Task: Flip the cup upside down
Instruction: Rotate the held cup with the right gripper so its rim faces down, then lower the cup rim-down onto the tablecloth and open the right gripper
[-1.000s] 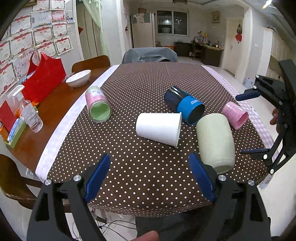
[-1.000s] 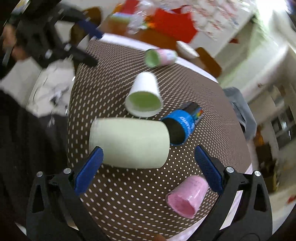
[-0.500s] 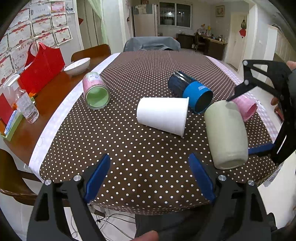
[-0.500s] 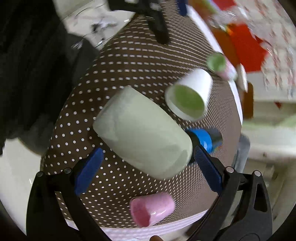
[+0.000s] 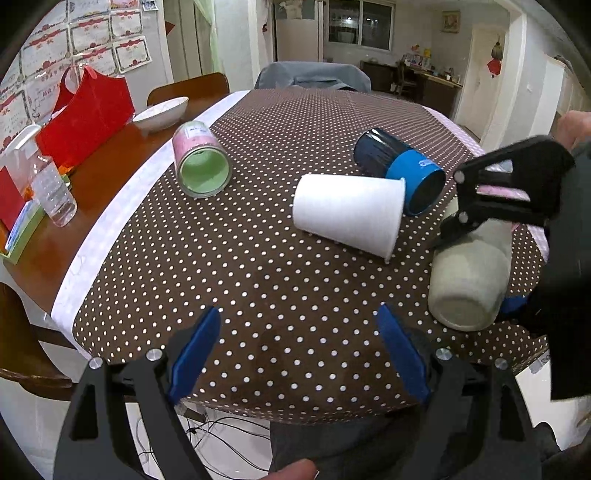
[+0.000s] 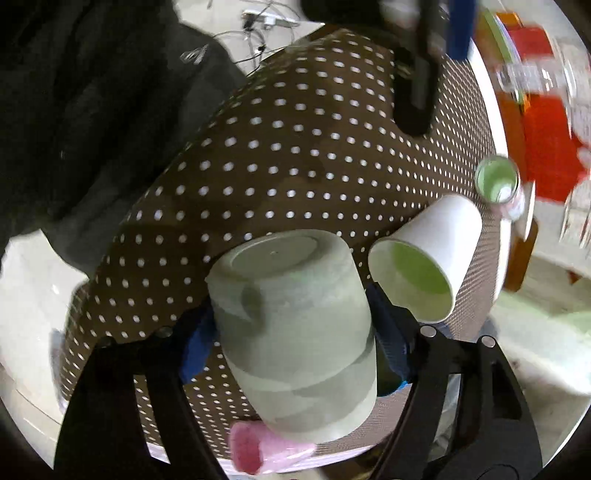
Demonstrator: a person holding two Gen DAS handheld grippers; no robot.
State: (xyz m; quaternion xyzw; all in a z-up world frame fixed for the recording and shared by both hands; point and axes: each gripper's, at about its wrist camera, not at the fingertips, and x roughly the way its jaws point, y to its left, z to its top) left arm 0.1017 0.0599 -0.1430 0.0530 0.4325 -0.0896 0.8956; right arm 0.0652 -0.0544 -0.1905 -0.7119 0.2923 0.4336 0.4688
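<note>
Right hand-held gripper (image 6: 295, 343) clamps pale green cup (image 6: 295, 325), tilted base-up; left (image 5: 299, 354) gapes wide

Table (image 5: 110, 177) wood, mostly under a brown dotted cloth (image 5: 258, 266) with a white border. Wooden chair (image 5: 188, 86) on the table's left side, grey covered chair (image 5: 314, 75) at the far end. Left wall carries rows of framed certificates (image 5: 92, 37). Far wall has a dark window (image 5: 360, 24), white cabinet (image 5: 295, 38) to its left. Dark desk (image 5: 424, 85) with clutter at right, beside a white door (image 5: 484, 70) with a red ornament (image 5: 493, 64) near it. Cables (image 5: 221, 439) on the pale floor under the near edge.
</note>
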